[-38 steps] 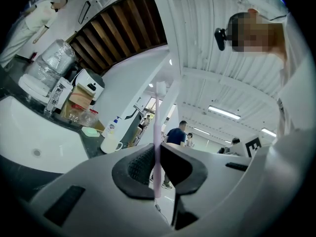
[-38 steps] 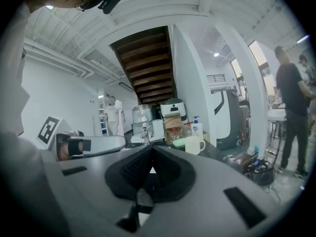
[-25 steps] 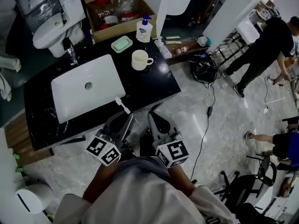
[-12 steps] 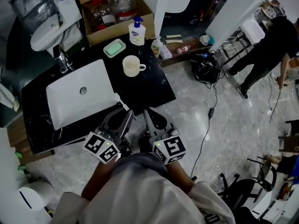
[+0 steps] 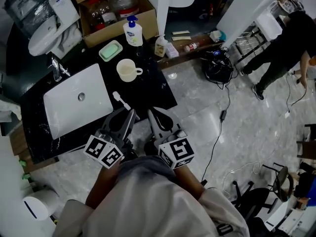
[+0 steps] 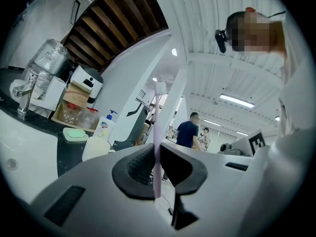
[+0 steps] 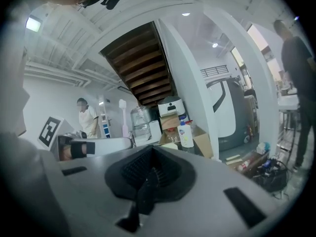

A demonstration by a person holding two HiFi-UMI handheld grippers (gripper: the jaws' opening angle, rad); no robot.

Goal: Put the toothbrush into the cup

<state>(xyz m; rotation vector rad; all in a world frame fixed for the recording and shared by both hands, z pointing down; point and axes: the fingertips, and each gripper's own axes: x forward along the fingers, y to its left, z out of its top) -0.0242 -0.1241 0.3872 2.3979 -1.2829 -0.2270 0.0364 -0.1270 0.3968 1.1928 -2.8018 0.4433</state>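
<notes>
Toothbrush (image 5: 121,101) is further in over the black worktop (image 5: 150,90) than a second ago, and nearer the cup (image 5: 127,70), though not yet at it. The bristle head leads. Left claw (image 5: 123,121) is clamped on the handle. The cup stands upright just beside the sink (image 5: 64,107). Right claw (image 5: 159,121) is closed on nothing and held alongside. Judged: the carry is under way, and tipping the brush over the rim remains.

I look down on a black bench (image 5: 150,89) with a white sink (image 5: 66,112) set in it and a chrome tap (image 5: 55,69) behind. A green soap dish (image 5: 110,50) and a pump bottle (image 5: 133,32) stand at the back, before a cardboard box (image 5: 101,35) of jars. On the grey floor (image 5: 237,132) to my right, a person in dark clothes (image 5: 279,41) stands near tangled cables (image 5: 217,65).
</notes>
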